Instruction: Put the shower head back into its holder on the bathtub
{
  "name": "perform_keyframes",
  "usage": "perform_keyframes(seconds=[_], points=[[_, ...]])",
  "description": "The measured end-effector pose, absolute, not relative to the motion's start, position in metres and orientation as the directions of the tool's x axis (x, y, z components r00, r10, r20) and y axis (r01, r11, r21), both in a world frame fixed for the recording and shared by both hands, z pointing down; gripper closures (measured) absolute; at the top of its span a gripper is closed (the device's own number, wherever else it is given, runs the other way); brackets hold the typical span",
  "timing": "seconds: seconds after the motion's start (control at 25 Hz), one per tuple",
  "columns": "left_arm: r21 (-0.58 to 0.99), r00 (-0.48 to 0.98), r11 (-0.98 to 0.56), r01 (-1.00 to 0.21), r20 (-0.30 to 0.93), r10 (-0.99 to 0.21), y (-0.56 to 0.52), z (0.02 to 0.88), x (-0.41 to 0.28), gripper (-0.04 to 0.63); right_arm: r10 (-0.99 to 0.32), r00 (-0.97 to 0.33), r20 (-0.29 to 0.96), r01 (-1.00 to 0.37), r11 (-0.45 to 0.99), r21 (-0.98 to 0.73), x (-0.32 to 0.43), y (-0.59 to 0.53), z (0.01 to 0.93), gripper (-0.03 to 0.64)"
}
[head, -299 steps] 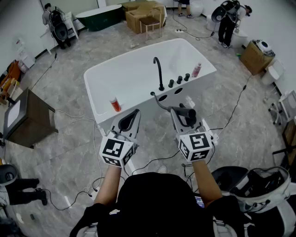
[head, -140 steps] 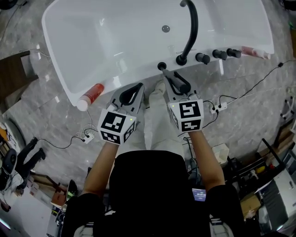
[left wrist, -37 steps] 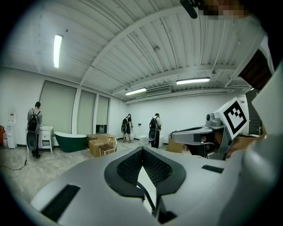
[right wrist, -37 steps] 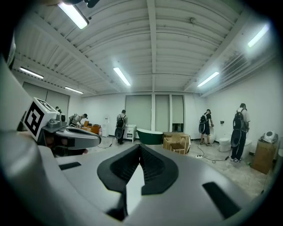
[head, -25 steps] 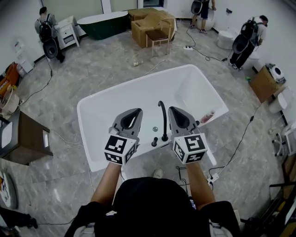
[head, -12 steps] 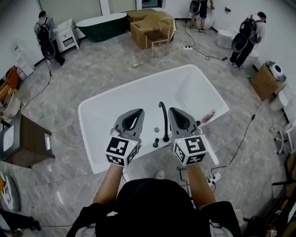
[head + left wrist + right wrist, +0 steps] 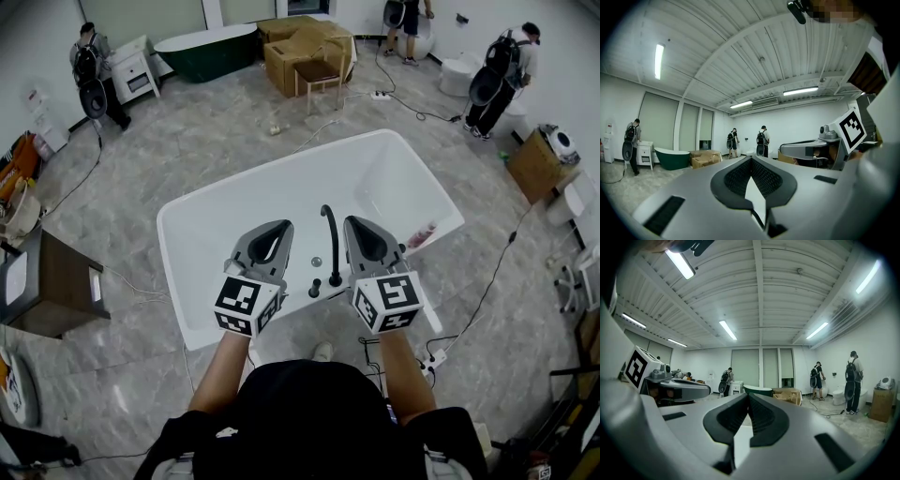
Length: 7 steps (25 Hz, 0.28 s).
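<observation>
The white bathtub point(image 7: 197, 234) lies below me with its black curved faucet point(image 7: 327, 234) on the near rim. A short black piece, the shower head point(image 7: 314, 288), stands upright in the rim just left of the faucet base. My left gripper point(image 7: 279, 226) hovers left of the faucet and my right gripper point(image 7: 352, 222) right of it; both are shut and hold nothing. In the left gripper view the left gripper point(image 7: 751, 158) has its jaws together, and so does the right gripper point(image 7: 748, 394) in its own view. The right gripper hides the knobs.
A red bottle point(image 7: 421, 234) lies on the tub's right rim. A wooden cabinet point(image 7: 52, 281) stands at left. A cable and power strip point(image 7: 431, 360) lie on the floor at right. Far back are a dark green tub point(image 7: 206, 37), cardboard boxes point(image 7: 305, 37) and people point(image 7: 492, 75).
In the oldest frames my right gripper held the black shower head near the tub rim; now it holds nothing. Over the last second neither gripper has visibly moved.
</observation>
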<state>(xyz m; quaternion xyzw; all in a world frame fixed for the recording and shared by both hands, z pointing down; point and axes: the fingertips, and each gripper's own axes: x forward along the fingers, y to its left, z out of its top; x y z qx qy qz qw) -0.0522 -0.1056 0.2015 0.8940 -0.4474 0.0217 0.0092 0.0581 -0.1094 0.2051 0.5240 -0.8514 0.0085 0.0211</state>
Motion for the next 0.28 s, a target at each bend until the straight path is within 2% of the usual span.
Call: perform_keyframes(seconds=[0.28], points=[[-0.01, 0.597, -0.598, -0.801, 0.054, -0.8, -0.1055, 0.2011, -0.0556, 0.581, -0.888, -0.458, 0.051, -0.889, 0.459, 0.007, 0.0499, -0.1097, 0.2049, 0.594]])
